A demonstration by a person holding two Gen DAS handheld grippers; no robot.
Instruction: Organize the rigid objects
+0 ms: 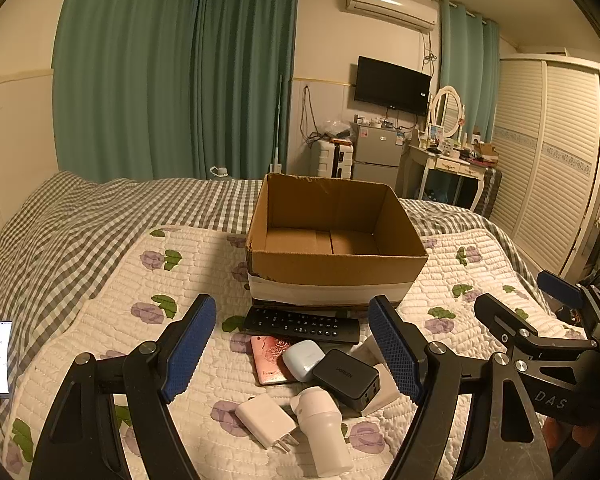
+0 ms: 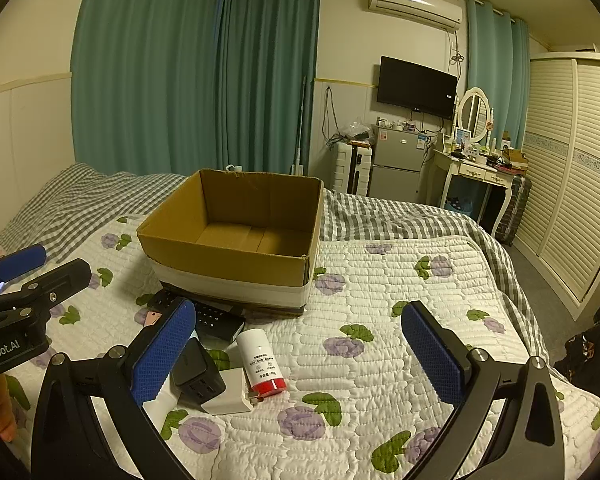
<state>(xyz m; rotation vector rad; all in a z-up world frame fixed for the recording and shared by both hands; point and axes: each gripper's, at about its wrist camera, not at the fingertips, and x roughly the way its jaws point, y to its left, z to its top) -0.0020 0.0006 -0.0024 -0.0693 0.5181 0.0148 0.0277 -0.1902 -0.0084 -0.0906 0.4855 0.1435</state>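
Lying heaped at lower centre of the frame, the black charger [image 1: 346,378] overlapped the earbud case [image 1: 303,359] and the remote [image 1: 301,324] before the empty cardboard box [image 1: 332,268]; both the left gripper [image 1: 292,354] and the right gripper [image 2: 298,354] gaped, released; a careless pinch risked dragging neighbours across the soft bed quilt [image 2: 380,360].

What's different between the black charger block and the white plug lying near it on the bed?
The black charger is dark, bulkier, labelled UGREEN, and rests propped on other items; the white plug is pale, slimmer, and lies flat on the quilt with its metal prongs showing. Both are boxy power adapters, outside the cardboard box.
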